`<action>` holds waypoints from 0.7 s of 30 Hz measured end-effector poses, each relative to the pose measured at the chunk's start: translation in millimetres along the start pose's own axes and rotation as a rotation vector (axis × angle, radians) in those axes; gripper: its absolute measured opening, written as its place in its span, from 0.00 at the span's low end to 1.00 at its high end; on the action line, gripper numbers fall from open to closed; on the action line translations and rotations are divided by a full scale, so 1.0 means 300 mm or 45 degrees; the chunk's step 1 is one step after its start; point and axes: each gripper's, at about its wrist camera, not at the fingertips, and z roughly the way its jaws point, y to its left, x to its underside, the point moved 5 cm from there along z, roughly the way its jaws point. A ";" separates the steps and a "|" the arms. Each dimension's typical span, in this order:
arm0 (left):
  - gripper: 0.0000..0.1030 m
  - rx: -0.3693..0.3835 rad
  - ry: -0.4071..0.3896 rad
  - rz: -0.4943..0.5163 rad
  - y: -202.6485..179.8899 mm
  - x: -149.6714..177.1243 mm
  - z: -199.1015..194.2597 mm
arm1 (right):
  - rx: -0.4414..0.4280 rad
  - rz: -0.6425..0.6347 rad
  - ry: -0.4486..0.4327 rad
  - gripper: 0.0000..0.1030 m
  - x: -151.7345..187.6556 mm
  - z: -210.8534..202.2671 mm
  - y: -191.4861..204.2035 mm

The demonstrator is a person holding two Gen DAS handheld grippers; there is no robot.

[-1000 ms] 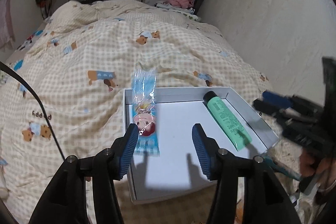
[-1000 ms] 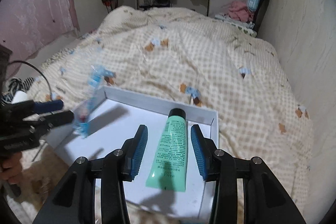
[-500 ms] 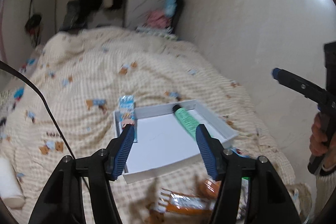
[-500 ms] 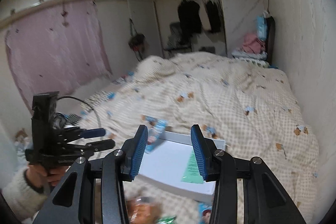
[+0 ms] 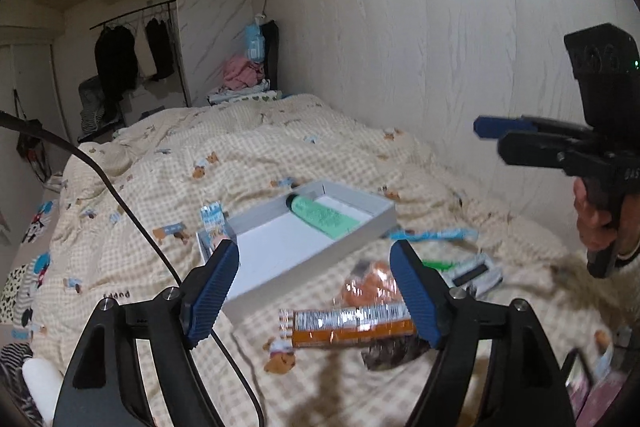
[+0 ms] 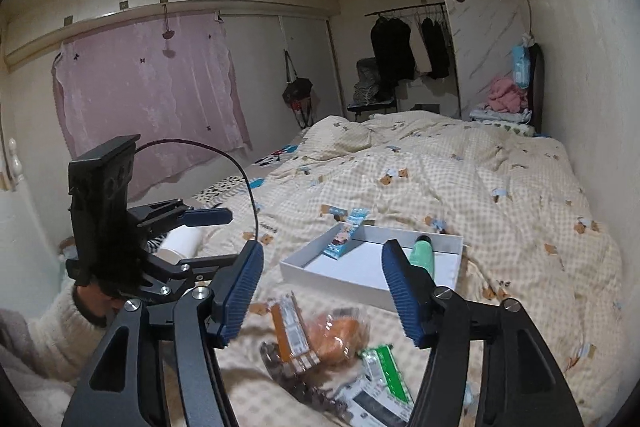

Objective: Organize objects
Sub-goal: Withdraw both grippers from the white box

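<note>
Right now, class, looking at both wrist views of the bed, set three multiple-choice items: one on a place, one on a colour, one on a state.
1. Where does the green tube lie?
A. inside the white tray
B. on the pillow
C. on the floor

2. What colour are the gripper pads?
A. red
B. blue
C. yellow

3. What does the left gripper hold?
A. the tube
B. the orange snack packet
C. nothing

Answers: 1 A, the tube rests against the tray's far wall. 2 B, ribbed blue pads show in both views. 3 C, its jaws are opening with nothing gripped; the packet lies on the quilt beyond.
</note>
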 end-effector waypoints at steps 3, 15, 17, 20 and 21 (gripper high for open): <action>0.79 0.008 0.040 -0.028 -0.004 0.052 0.028 | -0.004 0.021 0.007 0.71 0.046 0.008 -0.008; 0.79 -0.097 0.113 -0.020 -0.037 0.226 0.069 | 0.003 0.125 0.056 0.71 0.222 0.068 -0.026; 0.79 -0.108 0.074 -0.003 -0.047 0.232 0.058 | 0.014 0.132 0.023 0.71 0.227 0.058 -0.026; 0.80 -0.088 0.044 -0.004 -0.060 0.246 0.051 | 0.025 0.142 -0.013 0.71 0.245 0.053 -0.022; 0.80 -0.094 0.050 -0.009 -0.058 0.250 0.056 | 0.027 0.147 -0.012 0.71 0.256 0.057 -0.019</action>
